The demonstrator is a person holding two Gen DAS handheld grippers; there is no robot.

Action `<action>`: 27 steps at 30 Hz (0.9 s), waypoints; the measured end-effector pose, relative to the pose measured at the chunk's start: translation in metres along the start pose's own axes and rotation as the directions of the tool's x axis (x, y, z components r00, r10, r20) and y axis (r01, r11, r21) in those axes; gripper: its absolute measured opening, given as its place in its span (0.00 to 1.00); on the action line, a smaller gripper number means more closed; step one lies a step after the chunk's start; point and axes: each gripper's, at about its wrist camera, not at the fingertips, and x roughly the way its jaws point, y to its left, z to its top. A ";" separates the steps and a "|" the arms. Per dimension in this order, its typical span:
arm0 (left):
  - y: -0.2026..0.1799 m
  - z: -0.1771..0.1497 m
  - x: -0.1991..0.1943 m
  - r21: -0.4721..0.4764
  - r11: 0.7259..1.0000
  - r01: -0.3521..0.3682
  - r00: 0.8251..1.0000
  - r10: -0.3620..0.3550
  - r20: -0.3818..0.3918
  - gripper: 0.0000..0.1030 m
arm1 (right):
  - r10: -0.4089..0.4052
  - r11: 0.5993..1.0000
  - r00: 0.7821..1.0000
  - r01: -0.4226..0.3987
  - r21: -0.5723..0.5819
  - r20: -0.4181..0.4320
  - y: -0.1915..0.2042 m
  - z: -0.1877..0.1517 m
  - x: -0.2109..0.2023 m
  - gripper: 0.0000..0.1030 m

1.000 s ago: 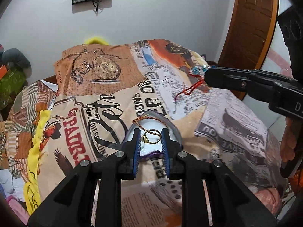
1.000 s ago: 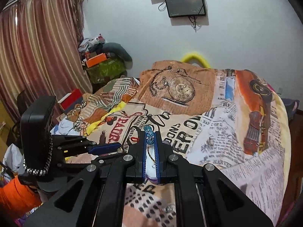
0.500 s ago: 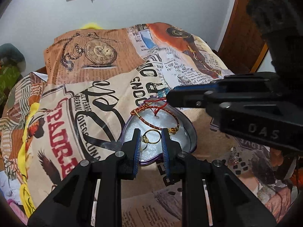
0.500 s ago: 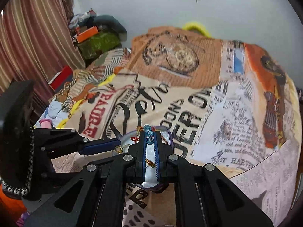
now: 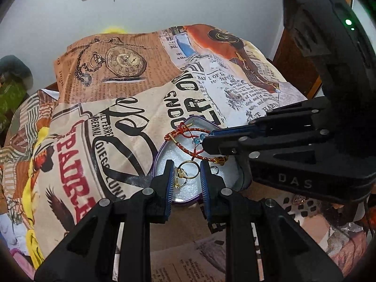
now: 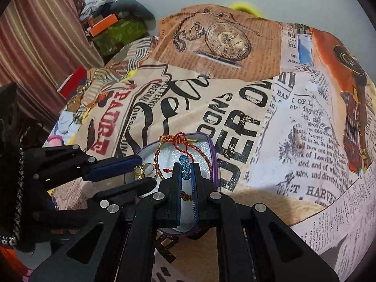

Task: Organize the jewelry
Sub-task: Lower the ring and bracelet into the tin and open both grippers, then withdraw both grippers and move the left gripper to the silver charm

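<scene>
A purple heart-shaped tin (image 5: 159, 155) (image 6: 214, 157) with a white lining lies on the printed bedspread. A red-and-gold braided bracelet (image 5: 185, 147) (image 6: 157, 157) rests in it. My left gripper (image 5: 186, 179) (image 6: 141, 176) is low over the tin's near side, shut on a gold ring (image 5: 188, 169) (image 6: 143, 169). My right gripper (image 6: 185, 172) (image 5: 206, 144) reaches in from the right. It is shut on a red cord bracelet, pinching its blue beads (image 6: 185, 166) (image 5: 198, 139). The red cord (image 6: 185, 148) trails onto the lining.
The bedspread (image 6: 258, 117) with newspaper and pocket-watch prints fills both views. A wooden door (image 5: 289, 47) stands at the right. A striped curtain (image 6: 42, 35), a red box (image 6: 71, 82) and a pile of clutter (image 6: 117, 25) lie off the bed's left side.
Both grippers have come down over the tin. The right one carried the red cord from above the bed into the tin. The gold ring stayed between the left fingers.
</scene>
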 end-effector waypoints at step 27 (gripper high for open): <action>0.005 -0.005 -0.056 -0.034 0.999 -0.016 0.998 0.018 0.062 0.32 | -0.104 0.992 0.988 0.112 -0.063 0.113 0.009 -0.018 -0.057 0.35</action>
